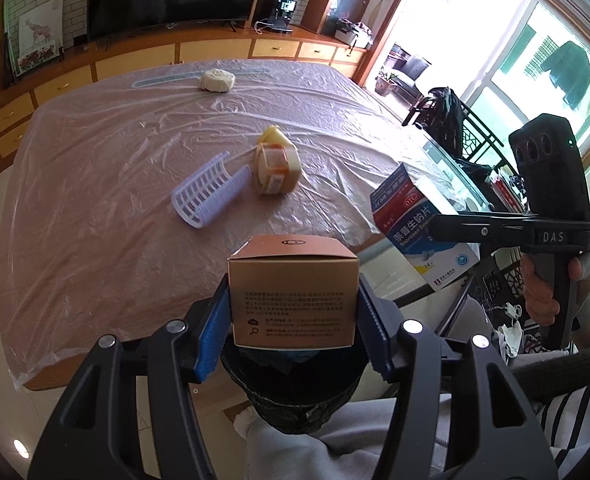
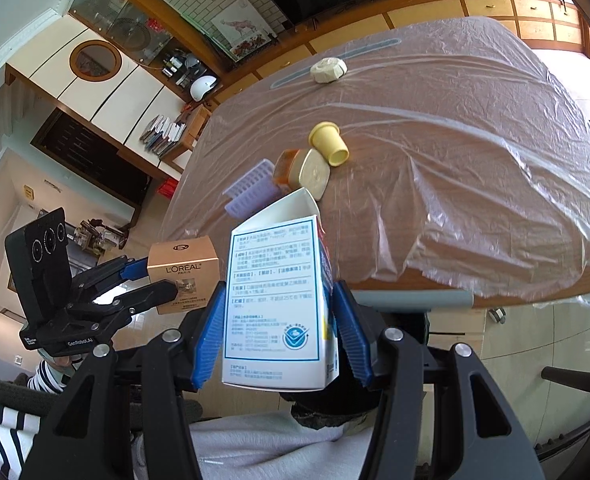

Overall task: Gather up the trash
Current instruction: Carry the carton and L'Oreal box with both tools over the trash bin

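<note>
Both grippers, left (image 1: 293, 316) pinching a tan cardboard carton (image 1: 293, 292) and right (image 2: 275, 320) a white medicine box (image 2: 277, 304), should release squarely over the near black-lined bin (image 1: 291, 392).

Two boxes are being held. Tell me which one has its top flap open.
The white medicine box in the right gripper: its top flap stands open. The gold L'Oreal box in the left gripper is closed.
</note>
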A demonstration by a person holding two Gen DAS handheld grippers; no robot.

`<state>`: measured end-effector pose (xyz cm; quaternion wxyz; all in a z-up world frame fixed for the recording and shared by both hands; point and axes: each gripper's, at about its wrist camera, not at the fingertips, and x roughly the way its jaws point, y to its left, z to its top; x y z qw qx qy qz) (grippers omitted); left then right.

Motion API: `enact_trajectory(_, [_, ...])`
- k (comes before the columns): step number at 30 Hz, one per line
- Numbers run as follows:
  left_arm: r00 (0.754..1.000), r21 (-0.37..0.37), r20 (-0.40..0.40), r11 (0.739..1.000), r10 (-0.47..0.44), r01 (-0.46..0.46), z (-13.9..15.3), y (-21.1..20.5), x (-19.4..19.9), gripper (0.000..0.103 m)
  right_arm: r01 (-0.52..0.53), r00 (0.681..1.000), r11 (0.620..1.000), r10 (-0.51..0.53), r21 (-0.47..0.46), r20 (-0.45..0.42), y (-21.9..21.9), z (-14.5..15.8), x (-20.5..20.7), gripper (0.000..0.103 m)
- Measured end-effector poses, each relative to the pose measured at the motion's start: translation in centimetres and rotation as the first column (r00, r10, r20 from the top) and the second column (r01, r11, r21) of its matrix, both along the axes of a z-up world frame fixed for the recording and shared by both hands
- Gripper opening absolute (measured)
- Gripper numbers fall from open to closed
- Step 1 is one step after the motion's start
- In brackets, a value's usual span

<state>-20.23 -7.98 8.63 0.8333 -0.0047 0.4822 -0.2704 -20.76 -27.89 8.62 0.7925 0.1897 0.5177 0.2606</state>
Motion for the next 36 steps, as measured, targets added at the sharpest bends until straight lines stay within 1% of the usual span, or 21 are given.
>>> enact_trajectory(9, [0.998, 0.002, -0.021, 0.998, -0.058, 0.058, -0.8, -1.1, -1.3, 0.058, -0.03, 0.999, 0.999, 0.029, -0.026, -0.045, 0.5, -1.4, -1.7, 0.052])
enact_trajectory(17, [0.992, 0.056, -0.028, 0.991, -0.119, 0.12, -2.1, -2.0, -2.7, 0.058, -0.051, 0.997, 0.997, 0.048, -0.063, -0.057, 0.9, -2.1, -2.5, 0.052])
enact_trajectory(25, [0.987, 0.113, -0.055, 0.981, -0.153, 0.158, -4.0, -2.5, -3.3, 0.058, -0.106, 0.993, 0.982, 0.098, -0.154, -0.063, 2.0, -3.3, -3.4, 0.052])
enact_trajectory(32, [0.982, 0.187, -0.068, 0.965, -0.176, 0.186, -5.9, -3.3, -3.8, 0.058, -0.145, 0.987, 0.963, 0.126, -0.228, -0.096, 3.0, -5.7, -3.7, 0.052])
enact_trajectory(36, [0.983, 0.204, -0.078, 0.962, -0.168, 0.18, -6.8, -3.6, -3.7, 0.058, -0.165, 0.984, 0.948, 0.14, -0.272, -0.107, 3.7, -7.0, -3.7, 0.052])
